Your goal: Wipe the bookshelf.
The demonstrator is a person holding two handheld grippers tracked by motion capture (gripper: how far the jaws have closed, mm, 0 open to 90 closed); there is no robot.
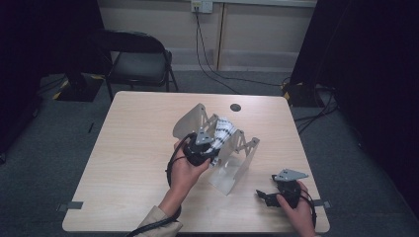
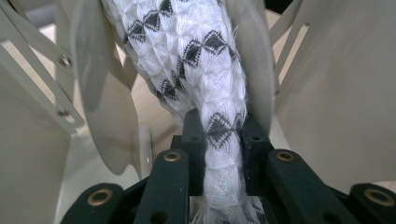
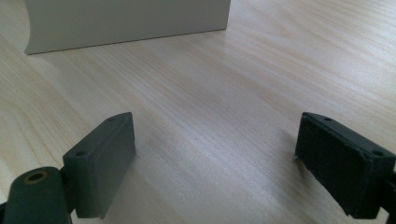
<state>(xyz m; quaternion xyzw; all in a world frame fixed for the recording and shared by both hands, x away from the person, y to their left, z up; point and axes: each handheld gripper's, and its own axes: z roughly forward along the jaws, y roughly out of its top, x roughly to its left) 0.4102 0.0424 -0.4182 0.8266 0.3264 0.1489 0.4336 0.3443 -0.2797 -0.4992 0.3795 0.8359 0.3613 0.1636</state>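
Pale wood table [image 1: 128,163] under dim room light, a black chair [image 1: 141,61] standing behind it. Near the middle, the left gripper [image 1: 213,148] has its jaws pressed tight on a white cloth with black diamond marks [image 2: 205,70] — the fabric runs up from between the pads, bunched like a rope, between the cream panels of a folding rack [image 1: 232,170]. Off to the side, the right gripper [image 1: 261,195] rests low over the table, its jaws spread wide with bare wood between them.

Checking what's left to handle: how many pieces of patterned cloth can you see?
1. The white cloth with black diamonds is pinched in the left claw, hanging between the plates of the pale folding rack at mid-table. More could be hidden behind those plates.
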